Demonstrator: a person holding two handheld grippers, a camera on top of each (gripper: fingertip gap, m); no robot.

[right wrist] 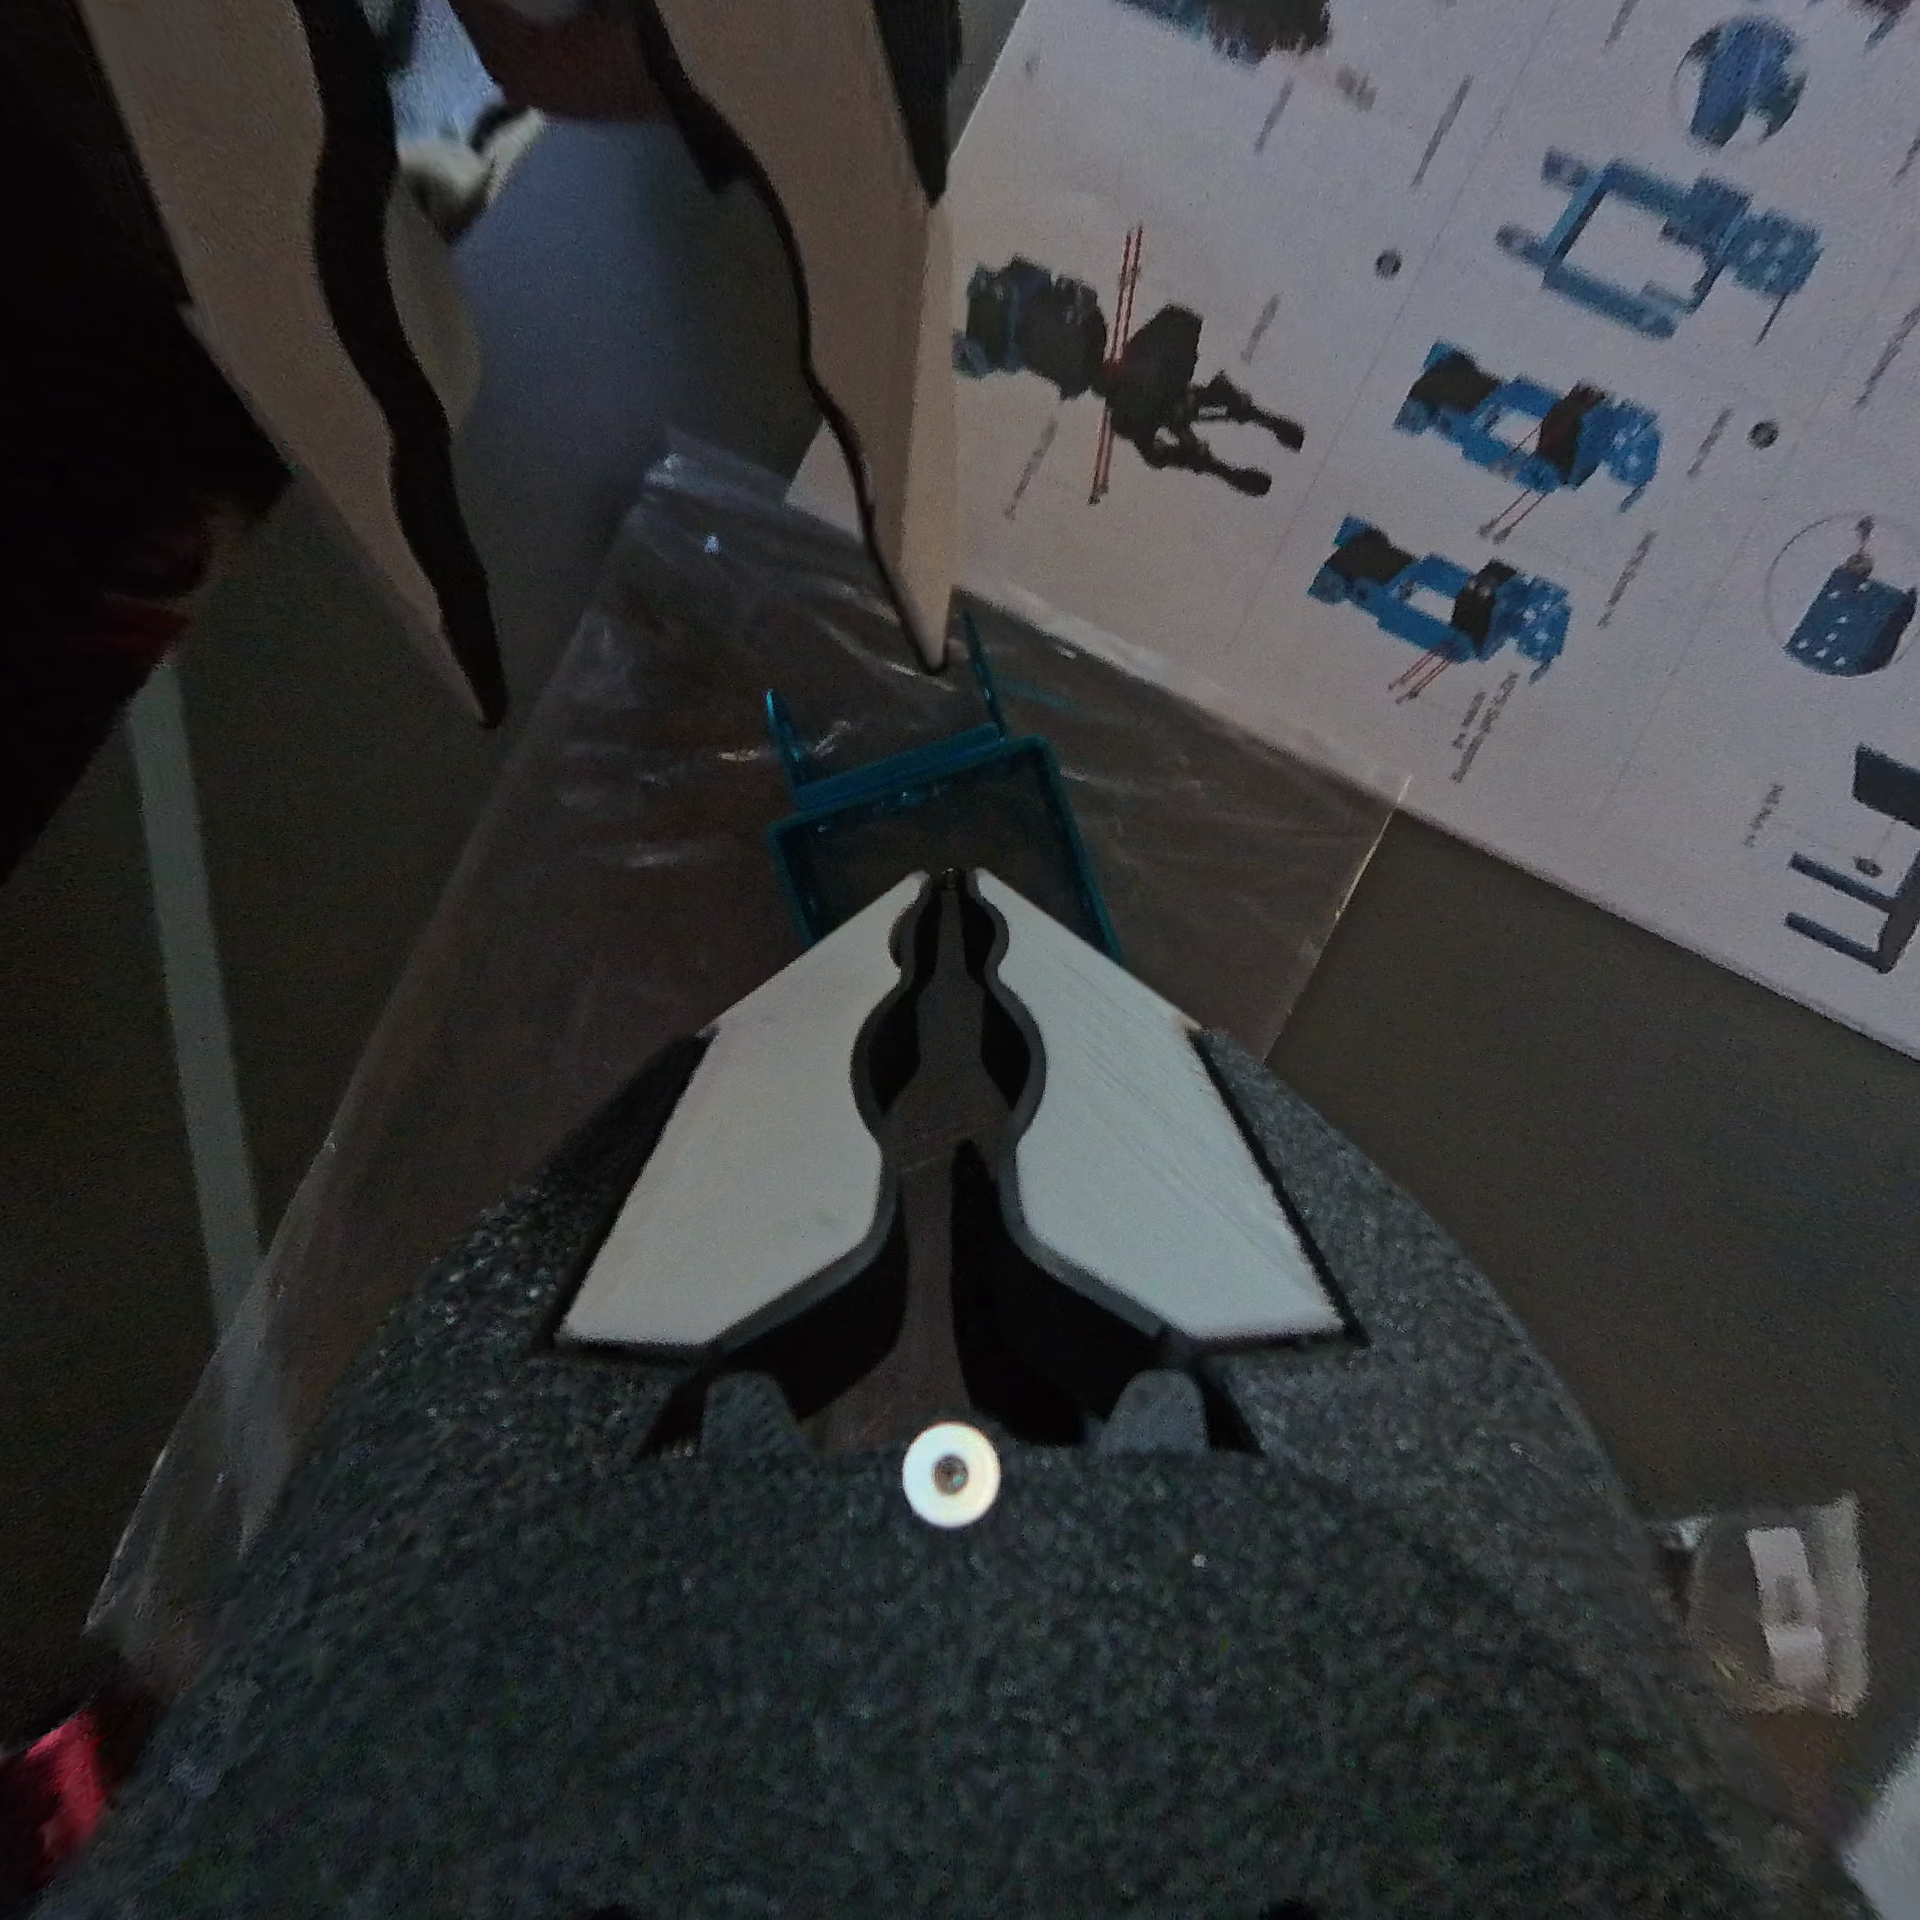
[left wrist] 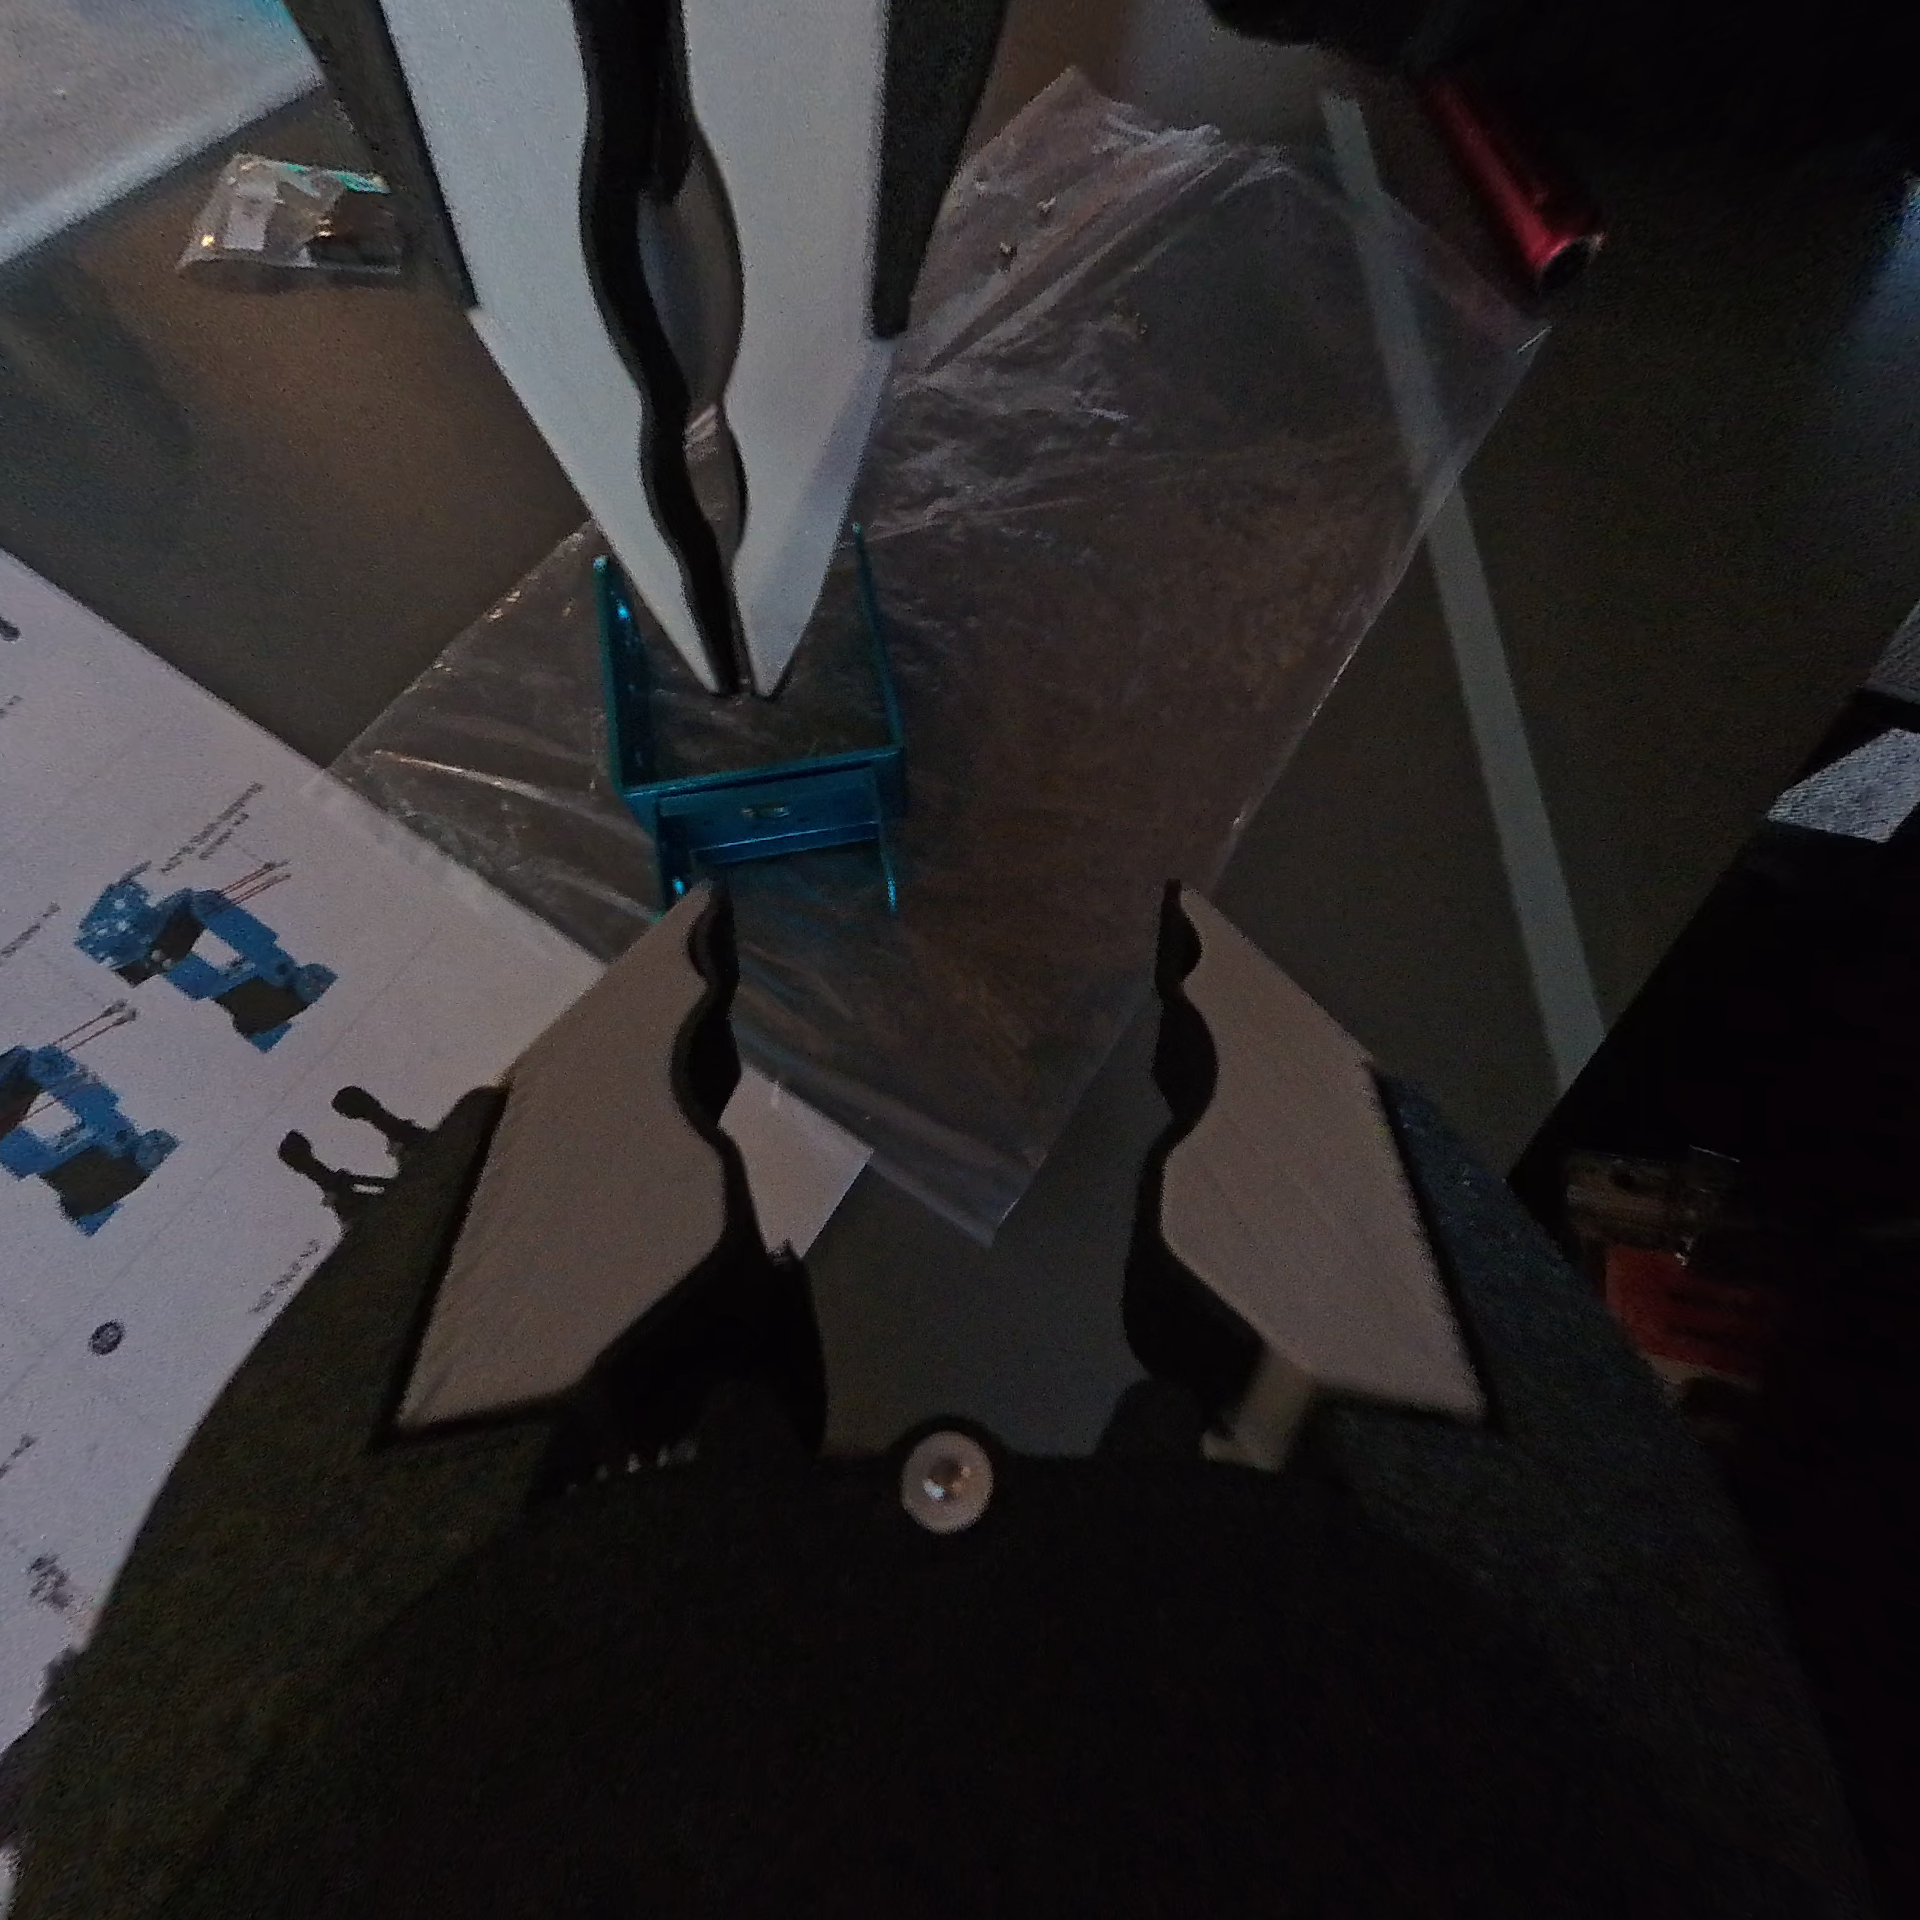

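Left wrist view: the left gripper (left wrist: pixel 940 904) has its two white fingers spread wide apart, with nothing between them. Just beyond the left fingertip (left wrist: pixel 698 902) stand the blue metal brackets (left wrist: pixel 764 800), nested U-shaped pieces resting on a clear plastic bag (left wrist: pixel 1091 623) that lies on the dark table (left wrist: pixel 260 468). From the far side the right gripper (left wrist: pixel 740 686) reaches down between the upright blue walls, its tips drawn together; what they pinch is too small to make out here. A printed instruction sheet (left wrist: pixel 208 1039) lies at the left, partly cut off by the frame. A small packet (left wrist: pixel 286 218) lies far left, blurred. A red cylinder (left wrist: pixel 1507 187) shows at the top right, its upper end lost in shadow.

Right wrist view: the right gripper (right wrist: pixel 951 878) has its fingers closed nearly tip to tip, perhaps on a tiny dark part at the very point, though the picture is dim. The tips sit over the brackets (right wrist: pixel 831 821) on the bag (right wrist: pixel 582 935). The left gripper (right wrist: pixel 717 686) hangs open at the far side, one tip beside the far blue wall. The sheet (right wrist: pixel 1403 520) fills the right, blurred. Another packet (right wrist: pixel 1777 1600) is near right, cut off.
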